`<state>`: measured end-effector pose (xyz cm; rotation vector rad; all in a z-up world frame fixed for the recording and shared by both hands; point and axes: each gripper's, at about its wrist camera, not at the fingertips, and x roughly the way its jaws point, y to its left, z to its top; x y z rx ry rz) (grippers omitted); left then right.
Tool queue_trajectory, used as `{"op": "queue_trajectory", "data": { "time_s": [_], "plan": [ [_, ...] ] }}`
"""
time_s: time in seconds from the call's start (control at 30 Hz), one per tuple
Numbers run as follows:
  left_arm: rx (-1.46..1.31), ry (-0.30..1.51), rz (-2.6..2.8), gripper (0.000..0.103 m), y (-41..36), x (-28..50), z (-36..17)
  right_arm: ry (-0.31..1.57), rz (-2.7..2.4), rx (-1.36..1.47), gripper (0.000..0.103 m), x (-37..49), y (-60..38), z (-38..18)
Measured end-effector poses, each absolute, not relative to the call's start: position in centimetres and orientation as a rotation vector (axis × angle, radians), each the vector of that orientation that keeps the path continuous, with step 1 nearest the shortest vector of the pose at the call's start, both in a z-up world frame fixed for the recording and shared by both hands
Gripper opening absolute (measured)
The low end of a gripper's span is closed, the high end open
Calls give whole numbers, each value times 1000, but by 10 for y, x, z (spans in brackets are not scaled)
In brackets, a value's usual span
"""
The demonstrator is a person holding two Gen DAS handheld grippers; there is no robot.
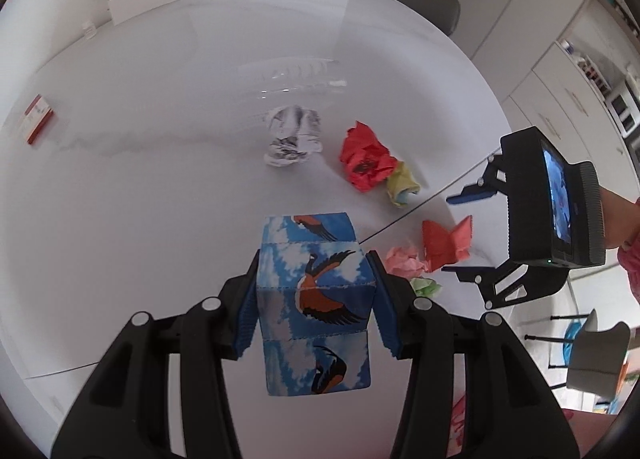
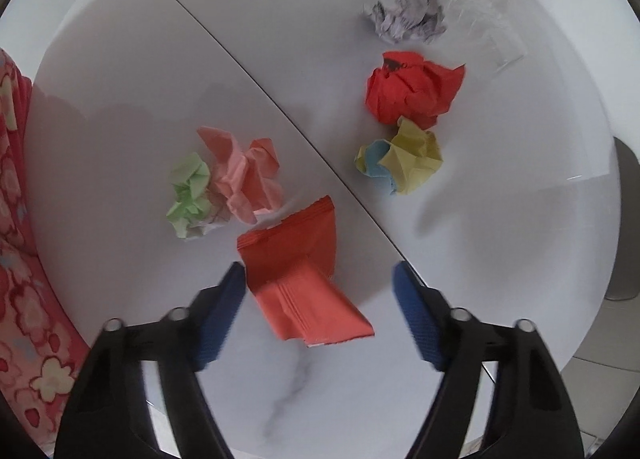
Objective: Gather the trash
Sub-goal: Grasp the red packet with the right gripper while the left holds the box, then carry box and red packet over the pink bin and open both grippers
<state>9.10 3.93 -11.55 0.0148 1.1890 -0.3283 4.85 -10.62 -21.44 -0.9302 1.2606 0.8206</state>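
Above a round white table point(image 1: 140, 179), the left gripper point(image 1: 316, 299) clamps a tall blue box printed with birds point(image 1: 316, 299), both pads pressed against its sides. Toward the table's near edge, the right gripper point(image 2: 320, 311) points down with jaws apart around an orange-red wrapper point(image 2: 304, 279), pads not touching it. Just beside the wrapper lie crumpled pink paper point(image 2: 244, 175) and green paper point(image 2: 188, 195); beyond the table's seam sit red point(image 2: 412, 91), yellow-and-blue point(image 2: 404, 163) and grey printed wads point(image 2: 408, 15).
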Motion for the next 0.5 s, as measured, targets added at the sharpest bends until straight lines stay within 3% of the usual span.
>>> {"op": "queue_trajectory", "data": {
  "time_s": [0.1, 0.3, 0.5],
  "plan": [
    [7, 1184, -319, 48, 40, 93, -115, 1296, 830, -890, 44, 55, -111, -214],
    [32, 1171, -347, 48, 34, 89, -109, 1328, 743, -607, 44, 65, -137, -199],
    [80, 1153, -454, 48, 6, 74, -99, 1244, 511, -16, 44, 26, -205, -167]
  ]
}}
